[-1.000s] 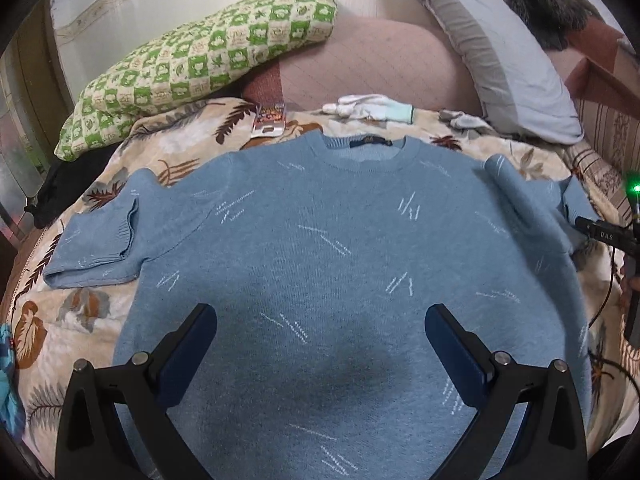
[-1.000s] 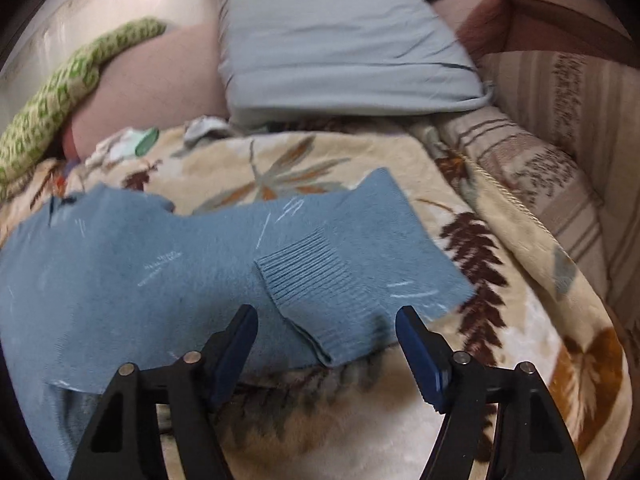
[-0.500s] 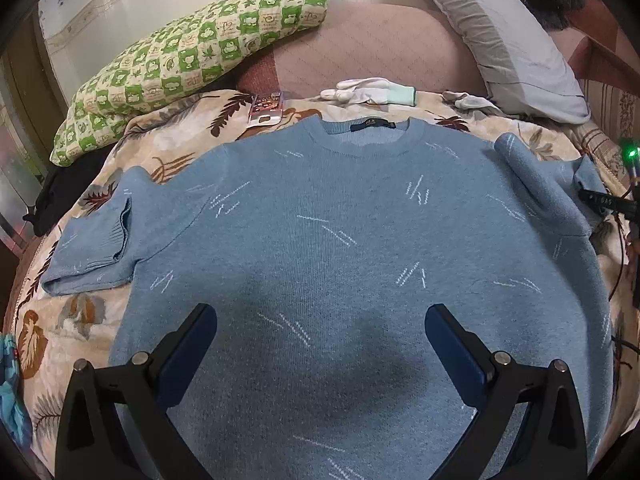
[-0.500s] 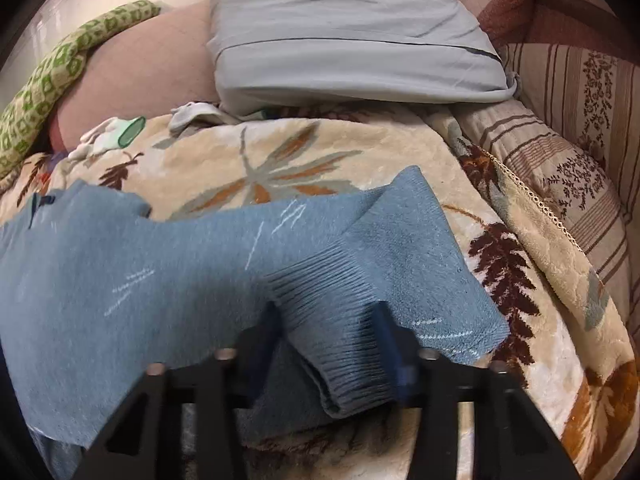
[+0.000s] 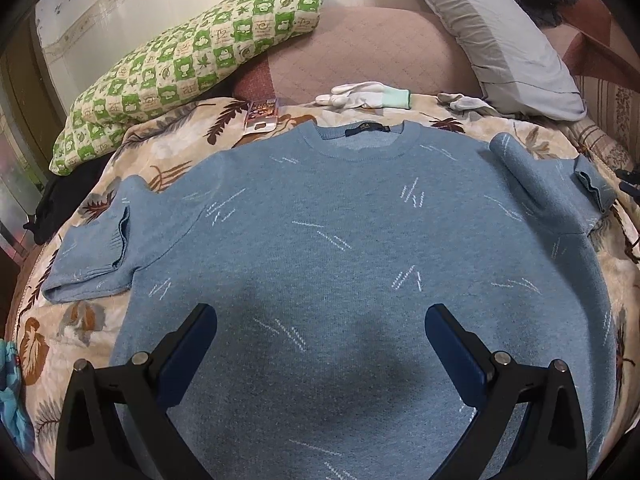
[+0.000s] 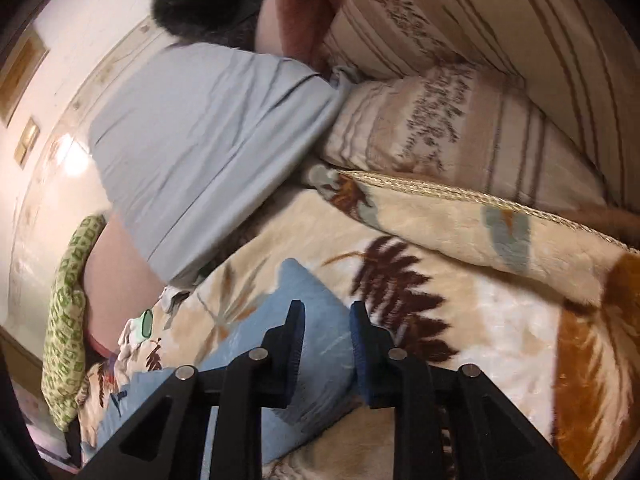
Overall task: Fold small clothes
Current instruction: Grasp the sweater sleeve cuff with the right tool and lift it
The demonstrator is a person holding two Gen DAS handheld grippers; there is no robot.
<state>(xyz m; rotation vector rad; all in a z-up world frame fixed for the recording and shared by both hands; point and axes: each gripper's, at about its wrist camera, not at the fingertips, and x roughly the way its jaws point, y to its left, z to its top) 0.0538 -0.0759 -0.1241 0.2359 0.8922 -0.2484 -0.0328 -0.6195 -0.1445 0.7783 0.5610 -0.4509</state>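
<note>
Left wrist view: A light blue knitted short-sleeved sweater with pale dash markings (image 5: 340, 248) lies spread flat, front up, on a cream plush blanket printed with brown leaves (image 5: 80, 320). Its neckline points toward the far pillows. The sleeve at picture left is folded over at the cuff; the sleeve at picture right (image 5: 536, 184) is bunched and raised. The left gripper (image 5: 320, 340) hangs over the lower body of the sweater, its blue-padded fingers (image 5: 192, 344) wide apart with nothing between them. Beyond the collar lie a white work glove with a green cuff (image 5: 364, 95) and a small printed packet (image 5: 262, 114). A green-and-white checked pillow (image 5: 192, 60) and a grey pillow (image 5: 508, 40) rest against the wall.

Right wrist view: The picture is rolled and blurred. The right gripper (image 6: 326, 332) has the light blue sleeve (image 6: 316, 292) between its fingers; the jaws are closing and the pads press on the fabric, which stands lifted off the blanket (image 6: 500, 320). The grey pillow (image 6: 208, 140) and a beige striped cushion (image 6: 460, 120) lie beyond.
</note>
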